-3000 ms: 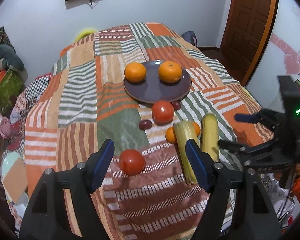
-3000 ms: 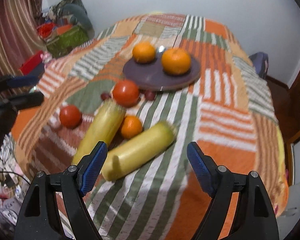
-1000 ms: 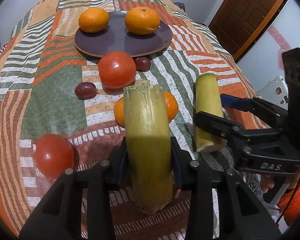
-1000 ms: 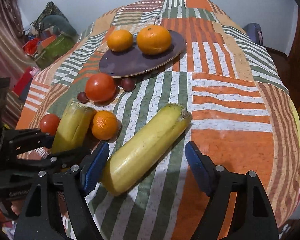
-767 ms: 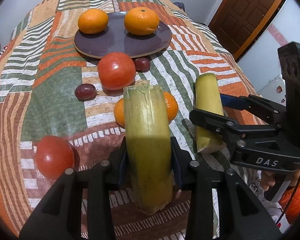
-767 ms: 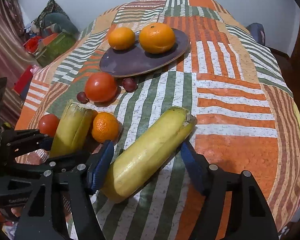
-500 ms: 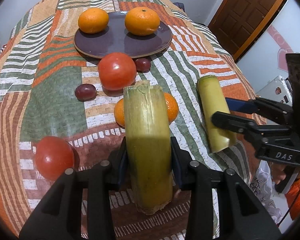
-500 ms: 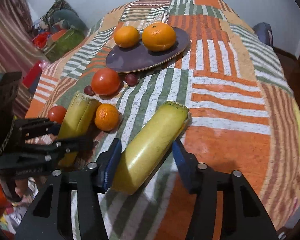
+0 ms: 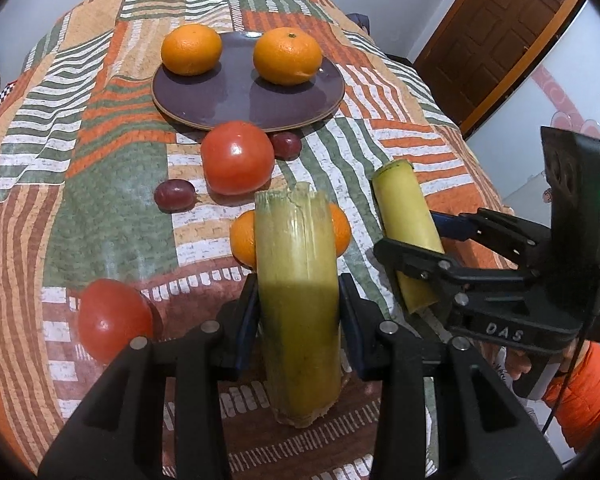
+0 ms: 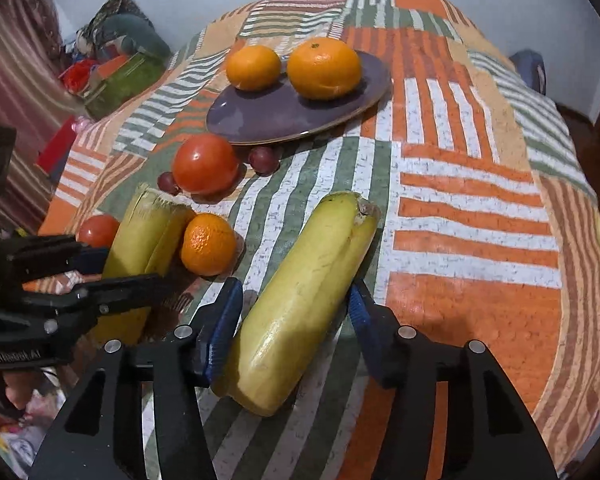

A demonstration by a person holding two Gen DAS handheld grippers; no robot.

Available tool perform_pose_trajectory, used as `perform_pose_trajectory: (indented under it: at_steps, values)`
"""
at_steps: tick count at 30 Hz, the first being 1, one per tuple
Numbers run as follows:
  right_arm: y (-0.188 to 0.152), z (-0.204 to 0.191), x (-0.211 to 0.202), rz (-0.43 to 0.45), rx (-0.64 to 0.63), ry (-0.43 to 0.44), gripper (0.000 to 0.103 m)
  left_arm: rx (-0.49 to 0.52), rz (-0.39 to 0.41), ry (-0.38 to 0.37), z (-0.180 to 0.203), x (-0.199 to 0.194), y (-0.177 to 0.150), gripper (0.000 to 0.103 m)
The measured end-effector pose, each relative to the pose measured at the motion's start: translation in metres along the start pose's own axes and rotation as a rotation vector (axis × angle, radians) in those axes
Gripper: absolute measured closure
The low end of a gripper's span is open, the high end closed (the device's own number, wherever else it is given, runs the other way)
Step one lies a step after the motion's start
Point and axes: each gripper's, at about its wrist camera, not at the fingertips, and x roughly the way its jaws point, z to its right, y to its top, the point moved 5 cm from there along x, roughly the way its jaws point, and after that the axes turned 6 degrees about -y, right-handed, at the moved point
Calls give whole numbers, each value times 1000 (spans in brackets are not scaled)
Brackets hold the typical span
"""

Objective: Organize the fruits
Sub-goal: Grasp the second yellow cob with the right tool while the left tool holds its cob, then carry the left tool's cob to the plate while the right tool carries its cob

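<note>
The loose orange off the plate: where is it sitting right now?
In the right wrist view the loose orange lies on the patchwork cloth, against the right side of the husked stalk held by the left gripper, below the big tomato.

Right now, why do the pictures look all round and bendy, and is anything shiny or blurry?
Both views are fisheye, so the edges curve and the corners go dark. Left wrist view: a light glints on the tomato and sheens the plate. Right wrist view: glare on the yellow stalk; the bottom-left corner is blurry.
</note>
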Motion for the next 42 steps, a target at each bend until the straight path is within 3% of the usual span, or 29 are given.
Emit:
perform_pose_trajectory:
  at_steps: [7, 17, 24, 32, 42]
  values:
    - [-11, 1, -14, -10, -122, -26, 66, 7, 8, 2, 1, -1, 0, 65]
    - [-5, 12, -4, -62, -35, 16, 65, 13, 8, 18, 3, -1, 0, 65]
    - [-6, 6, -6, -12, -71, -50, 69, 7, 5, 11, 3, -3, 0, 66]
    - [9, 3, -25, 47, -72, -18, 70, 12, 20, -4, 6, -14, 5, 66]
    - [35, 0, -39, 108, -89, -25, 70, 16, 97, 12, 3, -41, 37, 66]
